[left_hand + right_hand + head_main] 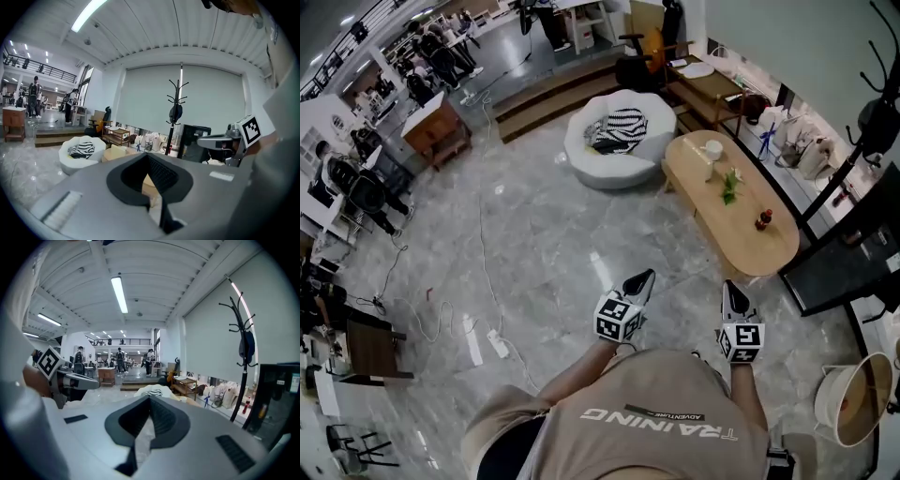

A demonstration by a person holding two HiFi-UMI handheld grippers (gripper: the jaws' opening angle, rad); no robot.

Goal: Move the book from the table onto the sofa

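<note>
Head view, shirt (656, 417): tan cloth; white print "TRAINING" and a small dark strip "ADVENTURE", both seen upside down.
Head view, counter (750, 248): oval, smooth pale wood; carries a white cup (712, 148), a green sprig (729, 185) and a small red bottle (764, 220).
Head view, sofa (609, 171): round, white, padded; a black-and-white striped cloth (619, 129) lies on the seat.
Head view, book: cannot be picked out on the counter or the sofa.
Left gripper view, left tool (149, 161): grey shell, black ribbed pads; jaws together, holding nothing.
Right gripper view, right tool (149, 401): same build; jaws fully closed, holding nothing.
</note>
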